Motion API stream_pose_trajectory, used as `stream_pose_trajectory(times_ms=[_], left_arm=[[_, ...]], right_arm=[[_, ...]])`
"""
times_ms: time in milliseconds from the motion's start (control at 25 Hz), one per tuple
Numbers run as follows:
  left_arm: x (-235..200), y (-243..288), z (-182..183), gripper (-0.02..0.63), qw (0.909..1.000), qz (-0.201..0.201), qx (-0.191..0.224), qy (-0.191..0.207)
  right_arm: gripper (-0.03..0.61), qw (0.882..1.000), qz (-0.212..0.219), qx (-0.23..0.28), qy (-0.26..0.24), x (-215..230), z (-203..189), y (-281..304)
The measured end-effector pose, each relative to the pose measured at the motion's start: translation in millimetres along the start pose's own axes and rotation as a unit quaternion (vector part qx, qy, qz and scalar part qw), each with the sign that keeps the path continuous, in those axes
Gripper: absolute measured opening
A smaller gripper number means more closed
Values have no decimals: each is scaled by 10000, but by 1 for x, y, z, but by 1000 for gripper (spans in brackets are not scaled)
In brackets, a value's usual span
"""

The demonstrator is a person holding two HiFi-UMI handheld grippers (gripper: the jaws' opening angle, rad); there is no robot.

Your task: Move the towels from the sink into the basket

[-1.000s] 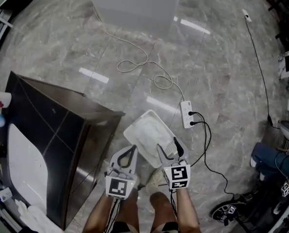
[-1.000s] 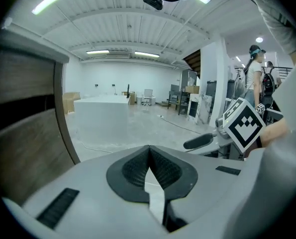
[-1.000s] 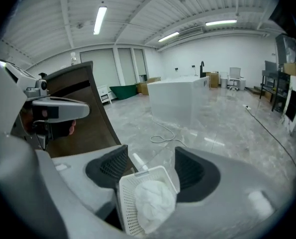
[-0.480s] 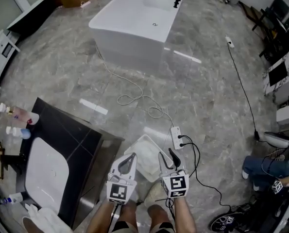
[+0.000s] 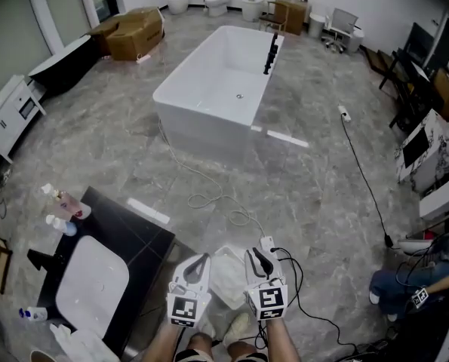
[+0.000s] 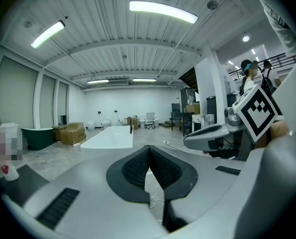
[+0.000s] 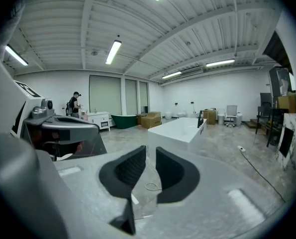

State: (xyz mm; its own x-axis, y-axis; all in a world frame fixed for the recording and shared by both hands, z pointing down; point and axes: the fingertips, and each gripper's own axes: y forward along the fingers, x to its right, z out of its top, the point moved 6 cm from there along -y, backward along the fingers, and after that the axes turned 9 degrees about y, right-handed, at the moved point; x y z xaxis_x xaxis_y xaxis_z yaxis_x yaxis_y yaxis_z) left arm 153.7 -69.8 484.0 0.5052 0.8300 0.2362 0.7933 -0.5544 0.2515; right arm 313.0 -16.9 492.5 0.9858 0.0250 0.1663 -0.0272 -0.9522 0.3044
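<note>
Head view shows the basket on the floor at the person's feet, between the two tongs and below them, with pale cloth inside that reads as towel. The sink is set in a dark counter to the left; its basin looks bare white, and no towel can be made out in it. One crumpled white towel lies at the near end of the counter, just beside the sink, well apart from both tongs. Assessment: the towel is light, soft and limp. It will sag and trail when lifted, so it is best pinched at a raised fold near its middle, not at a corner. If wet, it would be heavier and could drip. Left tongs: per the left gripper view, the pads meet at their tips and nothing is between them. Right tongs: per the right gripper view, the jaws have just been closing and stand a narrow slit apart, again with nothing between them. Neither touches any object. Both point out across the room toward the white bathtub.
</note>
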Motion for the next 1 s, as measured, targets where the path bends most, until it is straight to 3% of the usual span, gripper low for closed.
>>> stream_pose_trajectory(times_ms=[320, 440, 720, 1000], left_arm=[[-15, -52, 57, 9, 9994, 292, 149, -79], [-21, -68, 71, 9, 9991, 358, 211, 130], [-28, -105, 93, 9, 9977, 549, 349, 190], [-19, -121, 93, 9, 9977, 525, 397, 171]], right_arm=[[36, 9990, 204, 350, -181, -40, 68, -31], [22, 9984, 249, 452, -233, -52, 85, -45], [0, 9977, 222, 577, -274, -75, 97, -73], [0, 9971, 279, 596, -381, -88, 97, -84]])
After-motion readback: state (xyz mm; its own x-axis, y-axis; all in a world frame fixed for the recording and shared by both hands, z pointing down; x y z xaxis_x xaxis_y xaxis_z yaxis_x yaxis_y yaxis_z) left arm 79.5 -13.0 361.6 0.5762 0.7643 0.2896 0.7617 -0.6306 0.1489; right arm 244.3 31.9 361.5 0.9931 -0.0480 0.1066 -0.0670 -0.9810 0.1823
